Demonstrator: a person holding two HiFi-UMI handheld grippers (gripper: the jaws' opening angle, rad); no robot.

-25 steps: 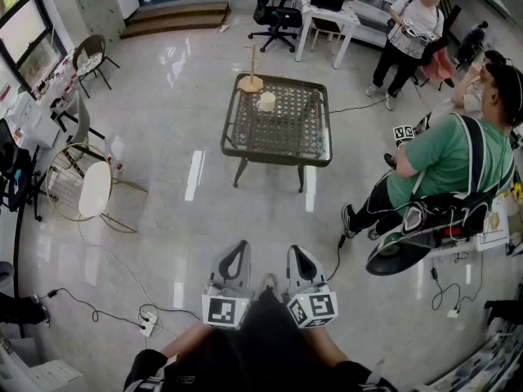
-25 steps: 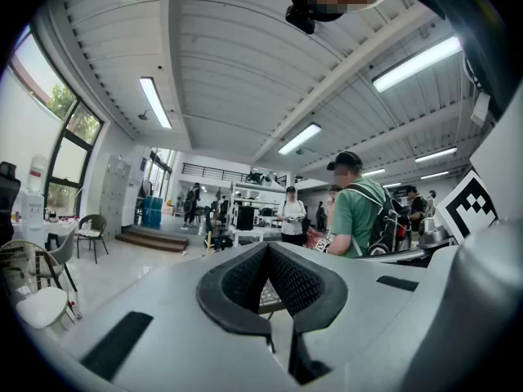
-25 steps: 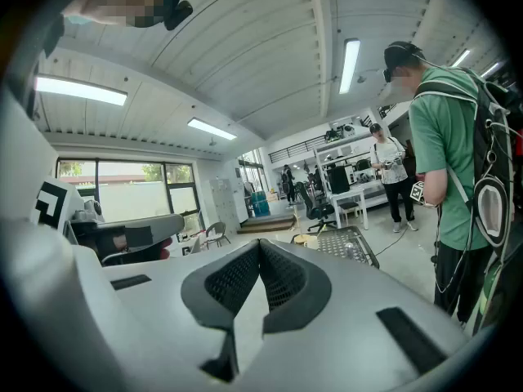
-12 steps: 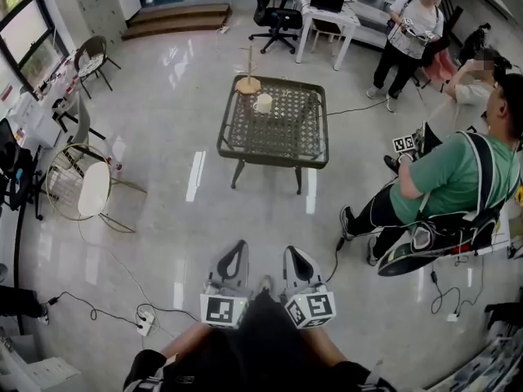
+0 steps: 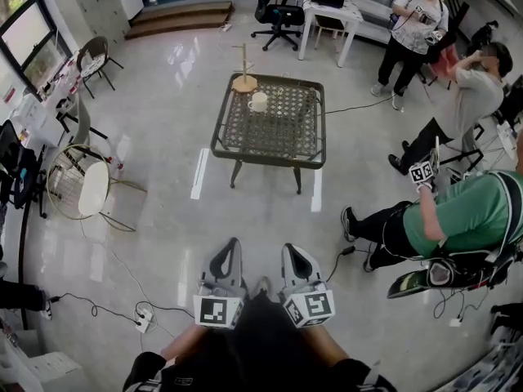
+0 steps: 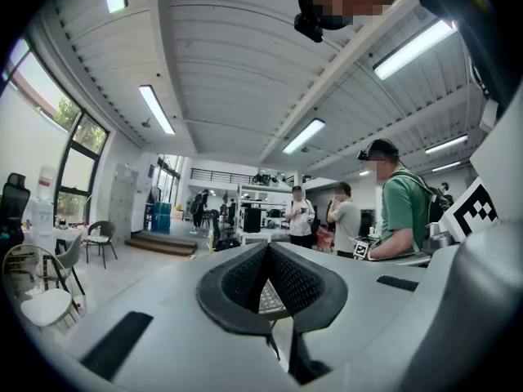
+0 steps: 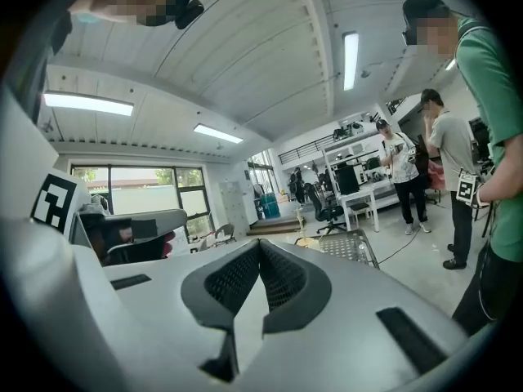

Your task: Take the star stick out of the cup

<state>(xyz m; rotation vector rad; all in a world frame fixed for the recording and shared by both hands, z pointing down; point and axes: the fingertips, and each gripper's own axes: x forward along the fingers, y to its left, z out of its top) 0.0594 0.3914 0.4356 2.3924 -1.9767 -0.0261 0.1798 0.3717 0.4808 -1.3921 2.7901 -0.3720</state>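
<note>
A cream cup (image 5: 258,101) stands on the far left part of a low mesh-top table (image 5: 270,133), beside a wooden stand (image 5: 244,80) with an upright rod. At this distance the star stick cannot be made out. My left gripper (image 5: 234,242) and right gripper (image 5: 288,247) are held close to my body, well short of the table, both shut with nothing between them. In the left gripper view the left gripper (image 6: 268,247) has its jaws tip to tip. The right gripper (image 7: 260,243) is the same in its own view, where the table (image 7: 351,247) and cup (image 7: 312,243) show far ahead.
A seated person in green (image 5: 458,215) and two standing people (image 5: 413,23) are to the right. Wire chairs (image 5: 78,188) stand on the left. A power strip and cable (image 5: 145,322) lie on the floor near my feet. An office chair (image 5: 278,11) and white desk (image 5: 331,11) stand behind the table.
The table has drifted slightly left in the head view. The person in green has shifted right and lower. Both grippers stay shut and have dropped a little in view.
</note>
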